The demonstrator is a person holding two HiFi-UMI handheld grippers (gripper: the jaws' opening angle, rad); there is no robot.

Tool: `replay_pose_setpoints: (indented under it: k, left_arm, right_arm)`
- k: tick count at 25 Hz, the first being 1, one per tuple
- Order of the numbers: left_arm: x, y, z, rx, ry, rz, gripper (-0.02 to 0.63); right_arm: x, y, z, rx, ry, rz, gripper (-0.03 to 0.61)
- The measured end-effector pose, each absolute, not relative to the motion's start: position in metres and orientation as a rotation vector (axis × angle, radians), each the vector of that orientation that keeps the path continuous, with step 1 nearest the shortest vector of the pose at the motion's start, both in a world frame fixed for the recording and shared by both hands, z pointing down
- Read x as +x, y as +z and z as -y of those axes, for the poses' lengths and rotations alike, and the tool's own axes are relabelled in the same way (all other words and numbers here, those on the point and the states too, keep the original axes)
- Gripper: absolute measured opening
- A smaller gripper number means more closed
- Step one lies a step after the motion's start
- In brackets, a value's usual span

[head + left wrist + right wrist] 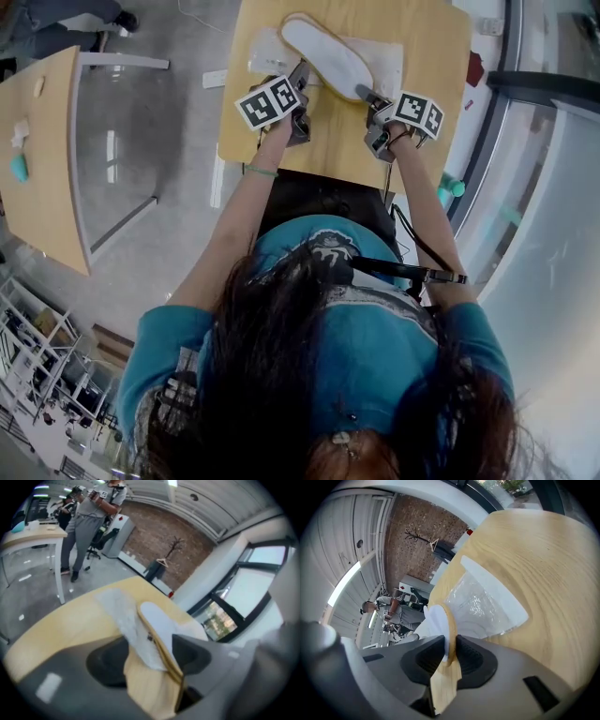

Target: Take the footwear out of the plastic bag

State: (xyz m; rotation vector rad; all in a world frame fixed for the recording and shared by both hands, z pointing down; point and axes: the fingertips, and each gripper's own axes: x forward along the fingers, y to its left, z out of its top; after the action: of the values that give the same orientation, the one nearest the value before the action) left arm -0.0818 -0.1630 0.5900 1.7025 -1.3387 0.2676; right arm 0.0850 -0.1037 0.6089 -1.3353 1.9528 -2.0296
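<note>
A white slipper [323, 52] with a tan rim lies on a crumpled clear plastic bag [265, 58] on the wooden table [427, 37]. My right gripper [368, 97] is shut on the slipper's near end; in the right gripper view the pads pinch the white sole and tan rim [440, 620], with the plastic bag [485, 602] lying beyond. My left gripper [300, 82] sits at the slipper's left side. Its jaws stand wide apart in the left gripper view, with the slipper's edge [159, 634] and a fold of plastic bag [129, 620] between them, untouched by the pads.
A second wooden table [42, 159] stands to the left across grey floor, with a teal object [19, 169] on it. People [89, 517] stand far off in the room. A window wall [544, 187] runs along the right side.
</note>
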Motion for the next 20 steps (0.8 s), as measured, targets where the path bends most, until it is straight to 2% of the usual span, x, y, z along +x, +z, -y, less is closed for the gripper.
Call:
replay_pose_setpoints:
  k: [3,6,8,13,20]
  left_arm:
    - [-0.083,0.579,0.145,1.721,0.225,1.306,0.275]
    - [-0.086,0.567,0.130,1.718,0.155,1.297,0.275]
    - [-0.087,0.561,0.120,1.713,0.129,1.302,0.275]
    - [-0.079,0.541,0.095,1.775,0.070,1.261,0.275]
    - [-0.060,0.500,0.045,2.048,0.173,1.126,0.268]
  right_arm:
    - [0.089,0.608,0.103,-1.356,-2.012,-2.005,0.075]
    - [0.099,0.605,0.097,-1.524,-1.956,-2.136,0.151]
    - [0.107,0.599,0.091,-1.635,-1.902,-2.184,0.172]
    - [0.118,0.569,0.078,-1.654,-1.765,-2.265,0.175]
    - [0.098,0.519,0.039,-1.510,-1.614,-2.395,0.172]
